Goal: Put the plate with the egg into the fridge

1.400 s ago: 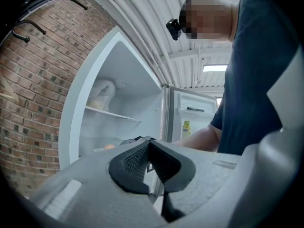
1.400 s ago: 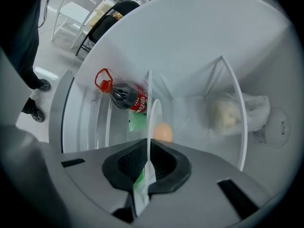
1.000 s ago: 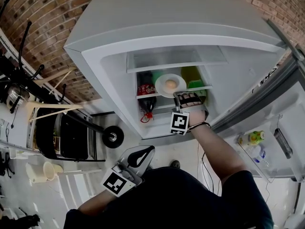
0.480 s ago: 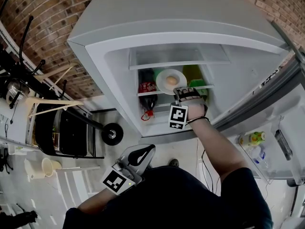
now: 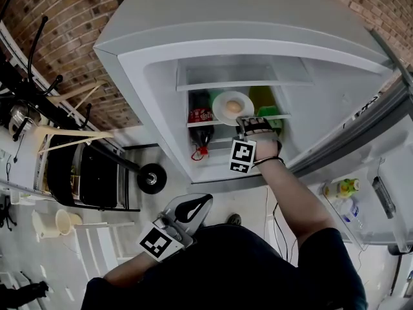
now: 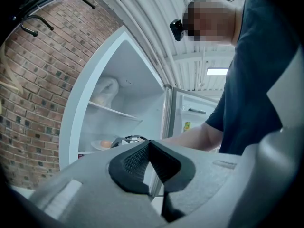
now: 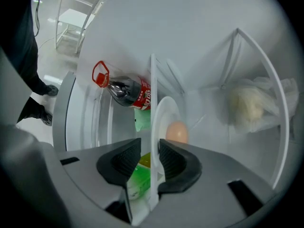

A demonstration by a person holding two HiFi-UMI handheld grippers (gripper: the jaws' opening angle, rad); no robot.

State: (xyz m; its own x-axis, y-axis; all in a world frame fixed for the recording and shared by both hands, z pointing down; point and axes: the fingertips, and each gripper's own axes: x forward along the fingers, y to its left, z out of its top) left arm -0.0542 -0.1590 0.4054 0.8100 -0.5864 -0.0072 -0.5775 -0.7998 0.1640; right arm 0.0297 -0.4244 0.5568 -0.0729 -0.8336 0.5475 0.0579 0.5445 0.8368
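The white plate [image 5: 240,101] with a brown egg [image 5: 231,107] lies on the middle glass shelf [image 5: 197,123] of the open fridge [image 5: 148,76]. My right gripper [image 5: 248,121] reaches in at the plate's near rim. In the right gripper view the plate's rim [image 7: 161,115] stands between the pads [image 7: 124,161] of my right gripper [image 7: 149,158]; the jaws are opening and a gap shows beside the rim. The egg [image 7: 176,132] sits just past them. My left gripper [image 5: 199,203] hangs low outside the fridge, shut and empty. It [image 6: 149,148] also sees the plate [image 6: 96,145] far off.
A cola bottle [image 5: 200,124] with a red cap stands left of the plate, and green cartons [image 5: 266,113] lie to its right. A white bag [image 7: 251,103] rests on the shelf above. The fridge door [image 5: 361,192] hangs open at the right with bottles [image 5: 342,187]. Black chairs [image 5: 84,179] stand at the left.
The plate has settled a little deeper on the shelf. My right gripper stays at its rim. The left gripper has hardly moved.
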